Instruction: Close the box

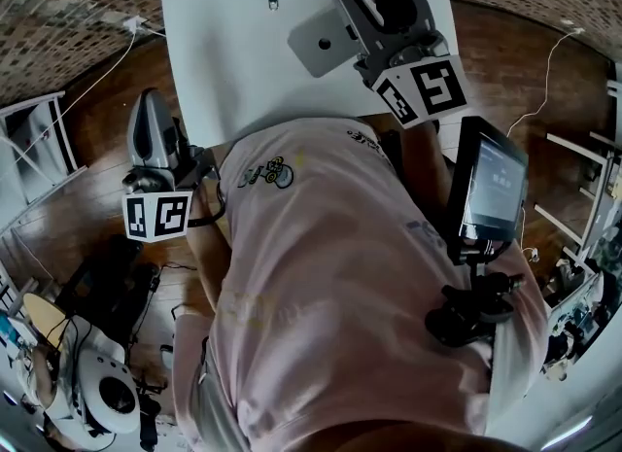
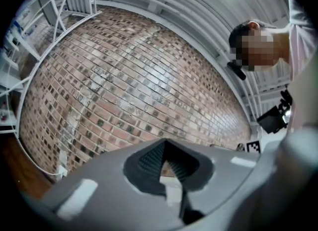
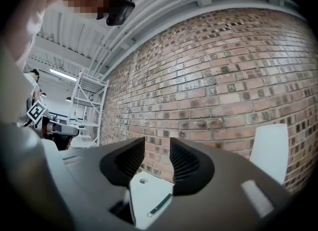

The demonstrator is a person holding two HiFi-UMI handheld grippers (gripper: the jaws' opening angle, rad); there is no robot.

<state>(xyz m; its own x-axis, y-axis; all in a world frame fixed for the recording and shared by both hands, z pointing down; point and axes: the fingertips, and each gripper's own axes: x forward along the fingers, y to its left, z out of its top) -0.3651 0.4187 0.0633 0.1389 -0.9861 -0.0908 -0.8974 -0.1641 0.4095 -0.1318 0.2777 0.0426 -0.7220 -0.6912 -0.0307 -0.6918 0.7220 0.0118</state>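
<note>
Left gripper [image 2: 165, 144] hangs off the near left edge of the white table [image 1: 224, 61], jaws tip to tip on nothing, aimed at the brick wall [image 2: 124, 86]. Further right, toward the far side, lies the grey box [image 1: 316, 42]; I cannot tell whether its lid is down. Right gripper [image 3: 157, 143] hovers just beside it, jaws drawn in to a slit, empty. This looks like the approach. Next it must come down squarely on the lid.
</note>
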